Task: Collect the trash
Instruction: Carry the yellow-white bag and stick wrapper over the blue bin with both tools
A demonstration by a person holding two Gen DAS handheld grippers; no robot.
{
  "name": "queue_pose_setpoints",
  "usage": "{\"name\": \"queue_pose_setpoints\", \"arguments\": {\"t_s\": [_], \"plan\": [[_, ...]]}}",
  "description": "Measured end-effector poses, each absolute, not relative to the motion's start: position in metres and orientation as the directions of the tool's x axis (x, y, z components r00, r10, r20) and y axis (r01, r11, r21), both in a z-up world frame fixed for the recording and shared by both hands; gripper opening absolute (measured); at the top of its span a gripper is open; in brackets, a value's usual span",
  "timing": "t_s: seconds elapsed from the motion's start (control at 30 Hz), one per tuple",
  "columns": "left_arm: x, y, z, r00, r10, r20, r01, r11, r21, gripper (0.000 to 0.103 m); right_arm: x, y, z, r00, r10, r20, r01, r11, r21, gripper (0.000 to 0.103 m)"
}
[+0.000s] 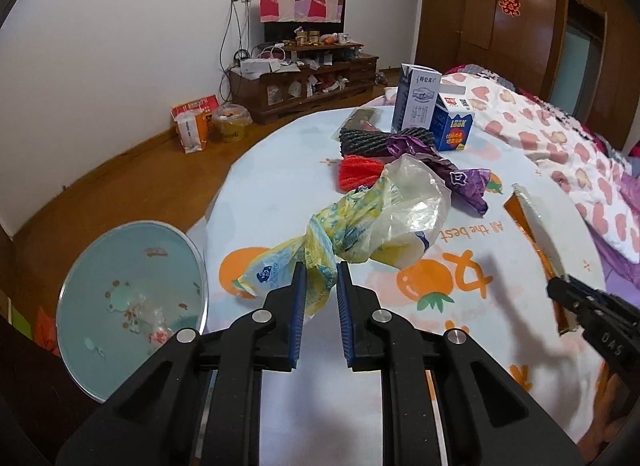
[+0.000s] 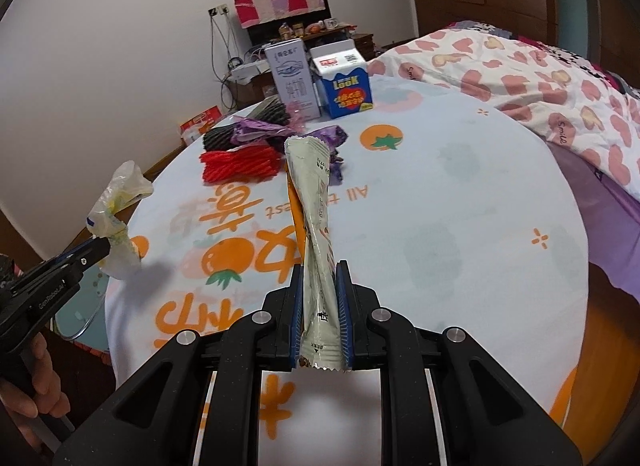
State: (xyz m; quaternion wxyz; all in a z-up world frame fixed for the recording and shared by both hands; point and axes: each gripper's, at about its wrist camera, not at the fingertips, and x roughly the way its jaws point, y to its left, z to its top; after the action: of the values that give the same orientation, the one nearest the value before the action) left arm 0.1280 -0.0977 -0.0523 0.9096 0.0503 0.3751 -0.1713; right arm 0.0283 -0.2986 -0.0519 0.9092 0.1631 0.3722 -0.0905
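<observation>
My left gripper (image 1: 321,272) is shut on a crumpled yellow-and-clear plastic bag (image 1: 372,217) and holds it above the round table (image 1: 280,169). It also shows at the left of the right wrist view (image 2: 105,245), with the bag (image 2: 118,205) hanging from it. My right gripper (image 2: 319,272) is shut on a long pale snack wrapper (image 2: 314,201) with an orange inner side, held upright over the table. In the left wrist view that wrapper (image 1: 536,225) and gripper (image 1: 562,284) are at the right. A purple wrapper (image 1: 448,169), red foam net (image 1: 360,171) and black foam net (image 1: 372,139) lie on the table.
Two cartons, a white-blue one (image 1: 416,101) and a blue one (image 1: 454,125), stand at the table's far side. A round pale-green bin (image 1: 128,302) stands on the floor left of the table. A bed with a heart-print quilt (image 1: 560,145) is on the right. A cluttered TV cabinet (image 1: 304,77) is behind.
</observation>
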Motion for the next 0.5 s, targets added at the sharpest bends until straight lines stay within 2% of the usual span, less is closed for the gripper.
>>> {"name": "queue_pose_setpoints", "arguments": {"t_s": [0.2, 0.5], "plan": [[0.122, -0.086, -0.045, 0.671, -0.272, -0.689, 0.335, 0.941, -0.045, 0.015, 0.031, -0.285, -0.050, 0.711, -0.017, -0.703, 0.253, 0.939, 0.233, 0.017], [0.121, -0.058, -0.044, 0.701, -0.184, -0.689, 0.247, 0.969, -0.008, 0.015, 0.035, -0.260, -0.048, 0.712, 0.019, -0.702, 0.202, 0.952, 0.231, 0.017]]}}
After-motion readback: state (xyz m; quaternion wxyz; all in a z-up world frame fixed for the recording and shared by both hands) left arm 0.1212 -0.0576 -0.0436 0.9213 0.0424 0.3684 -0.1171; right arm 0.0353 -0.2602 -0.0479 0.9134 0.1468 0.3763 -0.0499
